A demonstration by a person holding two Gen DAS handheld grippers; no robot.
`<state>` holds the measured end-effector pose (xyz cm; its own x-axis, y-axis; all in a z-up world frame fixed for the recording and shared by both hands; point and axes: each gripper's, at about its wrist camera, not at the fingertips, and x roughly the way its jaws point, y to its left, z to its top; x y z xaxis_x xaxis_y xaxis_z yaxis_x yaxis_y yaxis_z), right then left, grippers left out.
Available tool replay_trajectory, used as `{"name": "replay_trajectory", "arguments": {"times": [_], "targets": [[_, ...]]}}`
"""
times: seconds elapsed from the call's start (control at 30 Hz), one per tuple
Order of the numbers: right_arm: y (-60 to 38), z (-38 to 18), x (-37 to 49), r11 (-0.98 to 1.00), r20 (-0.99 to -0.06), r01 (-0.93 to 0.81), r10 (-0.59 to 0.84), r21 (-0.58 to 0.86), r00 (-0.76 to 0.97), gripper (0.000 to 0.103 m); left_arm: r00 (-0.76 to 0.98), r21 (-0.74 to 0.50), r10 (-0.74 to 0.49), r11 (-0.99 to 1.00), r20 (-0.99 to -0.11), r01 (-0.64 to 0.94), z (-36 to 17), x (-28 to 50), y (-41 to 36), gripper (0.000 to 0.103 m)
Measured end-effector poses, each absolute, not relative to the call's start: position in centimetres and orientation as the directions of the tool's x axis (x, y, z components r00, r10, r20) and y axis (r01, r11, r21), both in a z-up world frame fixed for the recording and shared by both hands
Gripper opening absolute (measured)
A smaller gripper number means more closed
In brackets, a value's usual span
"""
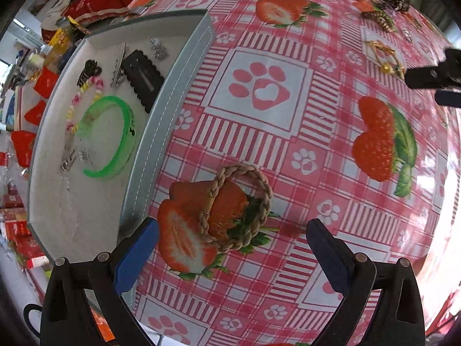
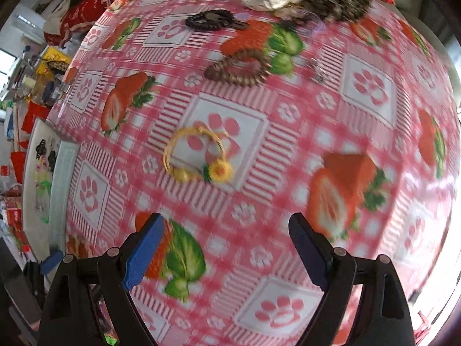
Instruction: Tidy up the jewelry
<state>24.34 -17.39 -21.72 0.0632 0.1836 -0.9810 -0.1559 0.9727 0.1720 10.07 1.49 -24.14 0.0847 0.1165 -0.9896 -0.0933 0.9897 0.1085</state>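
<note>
Left gripper point(image 1: 230, 256): black plastic arms, silver pivot screws, blue textured pads point(image 1: 137, 255) — inner faces flat. Right gripper point(image 2: 227, 252): same build — black frame, round screws, blue pads point(image 2: 144, 255).

The tablecloth point(image 1: 288, 132) carried a pink-and-white check printed with red strawberries, green leaves and pink paw prints. The braided bracelet point(image 1: 239, 207) was tan. The tray point(image 1: 161, 132) had a grey rim and a white floor. Inside it, the bangle point(image 1: 115, 144) was bright green, the bead bracelet point(image 1: 83, 101) pink, yellow and white, and the hair clip point(image 1: 144, 79) black. The hoop bracelet point(image 2: 196, 155) was yellow with a yellow flower. Gripper pads point(image 1: 135, 256) were blue.
</note>
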Motion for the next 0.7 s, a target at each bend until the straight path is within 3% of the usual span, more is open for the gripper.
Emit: {"name": "replay_trajectory", "arguments": {"times": [0.33, 0.47, 0.7], "targets": [[-13.7, -23.6, 27.3, 0.964, -0.990, -0.258, 0.087, 0.055, 0.113, 0.091, 0.107, 0.012, 0.029, 0.988, -0.994, -0.155, -25.0, 10.2, 3.3, 0.101], [-12.6, -23.8, 27.5, 0.958, -0.991, -0.285, 0.046, 0.009, 0.123, 0.086, 0.120, -0.022, -0.007, 0.992, -0.993, -0.125, -24.3, 9.7, 2.6, 0.077], [-9.6, -23.0, 26.5, 0.944, -0.987, -0.329, 0.051, -0.002, 0.153, 0.035, 0.116, -0.057, -0.047, 0.995, -0.992, -0.085, -23.4, 10.2, 2.0, 0.019]]}}
